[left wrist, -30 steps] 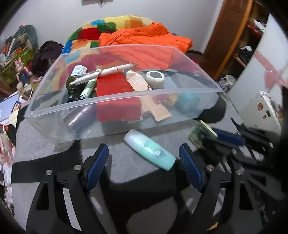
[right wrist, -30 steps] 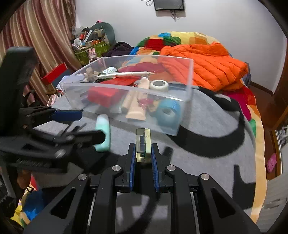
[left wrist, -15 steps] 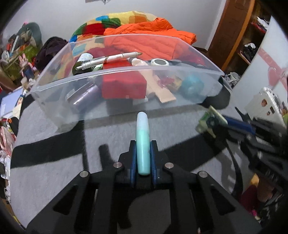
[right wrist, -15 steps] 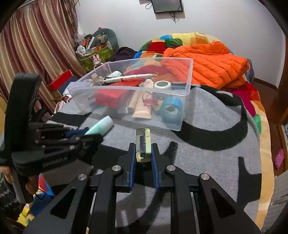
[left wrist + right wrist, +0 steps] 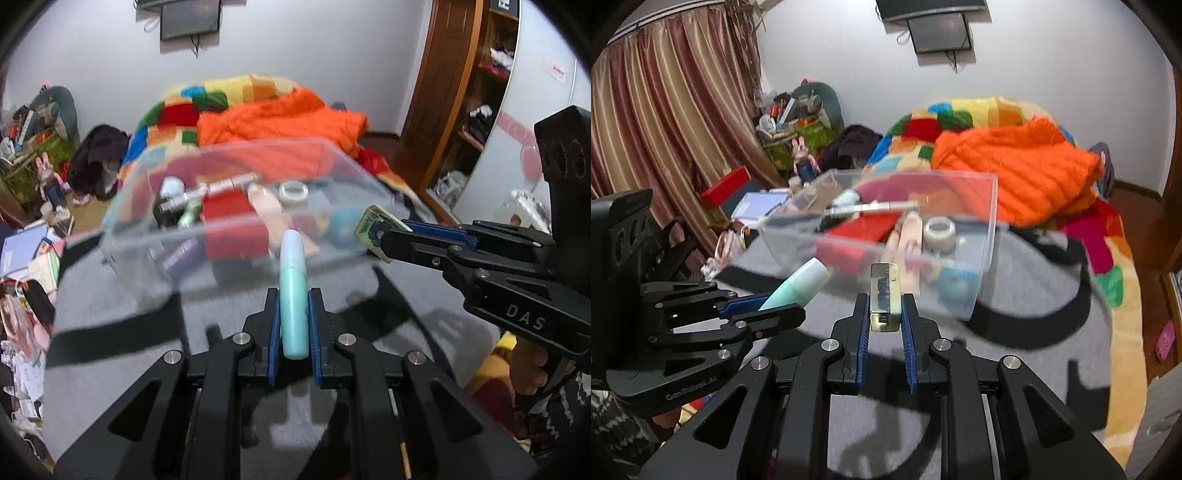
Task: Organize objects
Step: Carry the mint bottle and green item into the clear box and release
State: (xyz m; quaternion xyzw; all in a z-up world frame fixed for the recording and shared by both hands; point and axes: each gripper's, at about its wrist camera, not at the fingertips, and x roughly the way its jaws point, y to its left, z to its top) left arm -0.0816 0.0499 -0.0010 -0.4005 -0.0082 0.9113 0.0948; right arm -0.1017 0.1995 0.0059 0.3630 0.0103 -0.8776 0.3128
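Left gripper (image 5: 293, 328), jaws clamped on the mint tube (image 5: 293, 295), its long axis pointing ahead at the clear bin (image 5: 236, 221); right gripper (image 5: 884, 325) grips a small yellowish bottle (image 5: 884, 295), bin likewise ahead.

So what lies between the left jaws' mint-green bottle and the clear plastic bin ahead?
Only bare grey-and-black blanket separates mint-green bottle from clear plastic bin, seen in the left wrist view.
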